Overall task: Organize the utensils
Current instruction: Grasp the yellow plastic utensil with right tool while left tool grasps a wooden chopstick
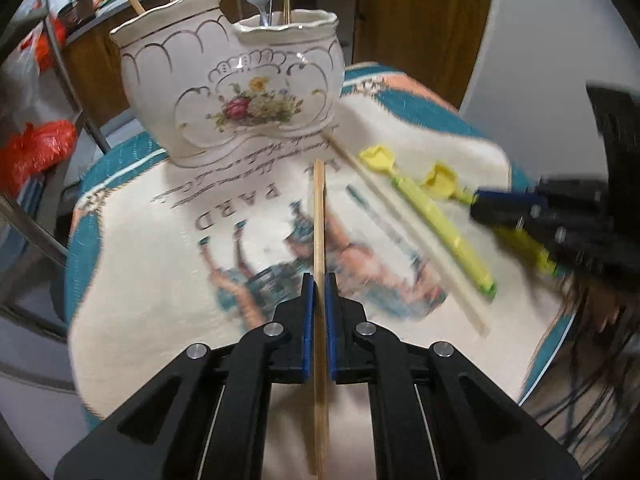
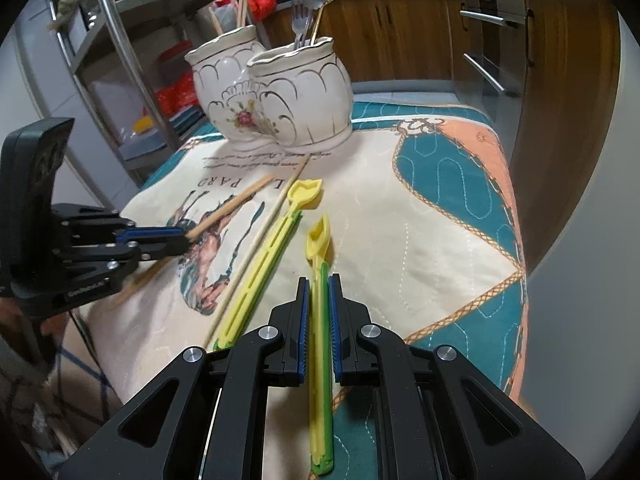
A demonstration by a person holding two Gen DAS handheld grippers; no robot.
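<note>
My left gripper is shut on a wooden chopstick, which points toward the white flowered ceramic holder. In the right wrist view the left gripper holds that chopstick tilted above the cloth. My right gripper is shut on the handle of a yellow-green scoop. A second yellow-green scoop and a loose chopstick lie on the cloth beside it. The holder has chopsticks in its left pot and forks in its right pot.
A printed quilted cloth covers the small table, whose edges fall away on both sides. A metal shelf rack with bags stands to the left. Wooden kitchen cabinets run behind and to the right.
</note>
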